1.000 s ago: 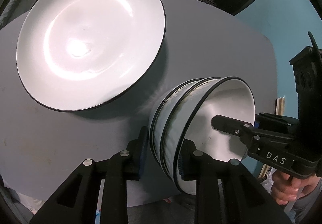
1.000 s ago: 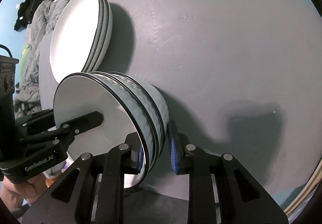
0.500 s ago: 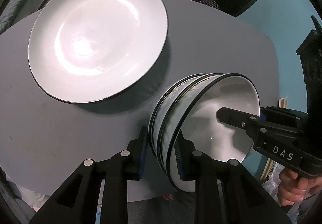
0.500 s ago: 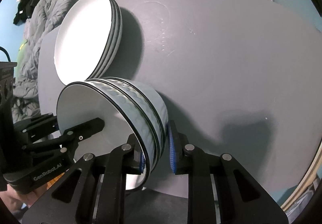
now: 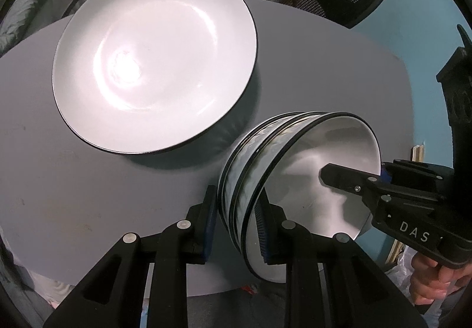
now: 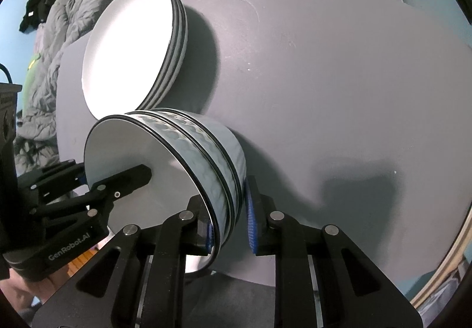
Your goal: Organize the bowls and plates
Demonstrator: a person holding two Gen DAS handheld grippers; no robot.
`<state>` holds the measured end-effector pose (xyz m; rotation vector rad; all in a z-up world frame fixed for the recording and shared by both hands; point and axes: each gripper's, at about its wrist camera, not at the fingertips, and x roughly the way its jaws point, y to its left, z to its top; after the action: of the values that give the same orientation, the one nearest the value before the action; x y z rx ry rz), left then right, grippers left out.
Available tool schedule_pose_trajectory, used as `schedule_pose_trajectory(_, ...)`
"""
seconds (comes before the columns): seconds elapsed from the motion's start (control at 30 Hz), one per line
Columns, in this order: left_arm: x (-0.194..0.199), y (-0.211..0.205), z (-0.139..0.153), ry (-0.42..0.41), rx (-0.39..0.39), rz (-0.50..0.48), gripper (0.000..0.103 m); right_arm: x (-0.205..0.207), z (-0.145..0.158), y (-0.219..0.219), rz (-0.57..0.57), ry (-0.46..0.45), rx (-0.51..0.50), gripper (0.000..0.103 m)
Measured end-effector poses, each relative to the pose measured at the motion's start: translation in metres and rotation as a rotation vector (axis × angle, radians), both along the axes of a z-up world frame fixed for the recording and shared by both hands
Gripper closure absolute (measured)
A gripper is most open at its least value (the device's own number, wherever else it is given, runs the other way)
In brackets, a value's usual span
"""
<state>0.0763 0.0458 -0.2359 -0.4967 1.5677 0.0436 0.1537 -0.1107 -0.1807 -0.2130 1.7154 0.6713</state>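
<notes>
Step in hand: a nested stack of bowls (image 5: 265, 177) is gripped from two opposite sides at once, near the table's (image 5: 88, 180) near edge; whether it is lifted or resting cannot be told.
Left gripper (image 5: 236, 225): narrowly parted, clamped across the stacked rims, one pad outside the wall, one inside the top bowl.
Right gripper (image 6: 230, 222): narrowly parted; its inner pad sits against the top bowl's inside. The outer pad appears just beside the wall; contact cannot be confirmed.
Bowls: three rippled grey-blue bowls with black rims, nested.
Stack of plates (image 6: 138, 45): white, black-rimmed, toward the table's far left; touching or just beside the bowls from the right wrist view.
Next move: judged, carry the bowls level with both grips matched, then set them down clear of the plates before opening either gripper.
Risk: uneven release could tip the stack off the near edge.
</notes>
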Motion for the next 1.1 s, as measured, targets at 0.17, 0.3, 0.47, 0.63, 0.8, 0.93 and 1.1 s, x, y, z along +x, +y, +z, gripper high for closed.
schedule_pose_trajectory(0.17,-0.001,0.000,-0.007,0.010,0.000,0.007,0.079,-0.001,-0.012,-0.003,0.003,0.006,-0.009,0.085)
schedule_pose_trajectory(0.3,0.000,0.000,-0.009,0.009,0.002,0.011,0.079,0.002,-0.013,-0.002,-0.006,0.010,-0.011,0.085)
schedule_pose_trajectory(0.47,0.000,-0.001,-0.011,0.010,-0.003,0.008,0.078,-0.002,-0.012,0.000,0.008,0.000,-0.024,0.084)
schedule_pose_trajectory(0.63,0.001,0.006,-0.013,0.009,-0.037,0.029,0.074,0.000,-0.015,0.000,-0.010,0.013,-0.014,0.082)
schedule_pose_trajectory(0.8,0.001,0.007,-0.012,0.014,-0.038,0.027,0.074,0.001,-0.017,-0.002,-0.030,0.029,-0.013,0.082)
schedule_pose_trajectory(0.93,-0.001,0.009,-0.011,0.019,-0.034,0.045,0.079,-0.002,-0.012,-0.004,-0.041,0.021,-0.013,0.084)
schedule_pose_trajectory(1.1,-0.006,0.010,0.001,0.012,-0.040,0.052,0.081,-0.002,-0.001,-0.005,-0.046,0.016,-0.014,0.084)
